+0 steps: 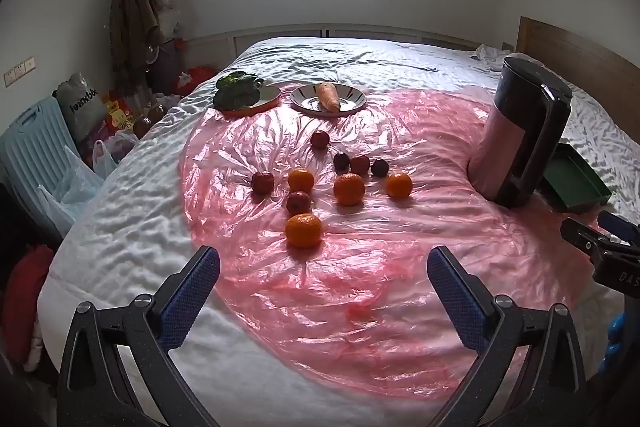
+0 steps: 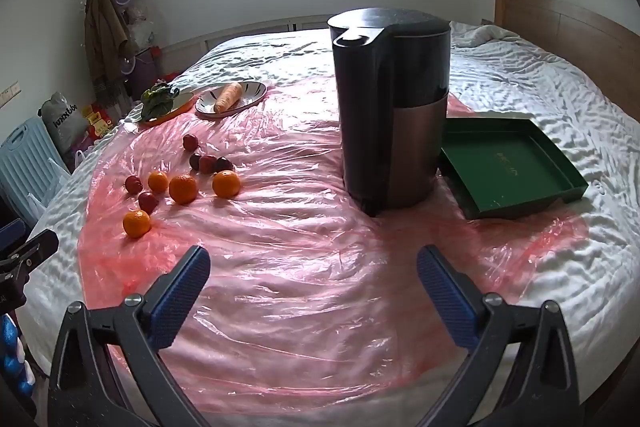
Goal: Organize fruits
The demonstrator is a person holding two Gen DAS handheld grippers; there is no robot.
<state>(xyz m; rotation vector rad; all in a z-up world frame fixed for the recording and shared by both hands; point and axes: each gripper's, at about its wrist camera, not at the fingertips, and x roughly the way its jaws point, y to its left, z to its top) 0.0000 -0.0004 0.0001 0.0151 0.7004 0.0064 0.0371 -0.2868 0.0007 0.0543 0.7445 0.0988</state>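
Hovering wide open, left gripper (image 1: 323,267), right gripper (image 2: 313,265); oranges (image 1: 304,230) untouched

Black angular left tongs (image 1: 323,269) and right tongs (image 2: 313,267), blue textured pads, silver pivot screws.

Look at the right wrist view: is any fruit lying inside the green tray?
No: the green tray beside the dark jug holds nothing, while the oranges lie loose on the pink plastic sheet.
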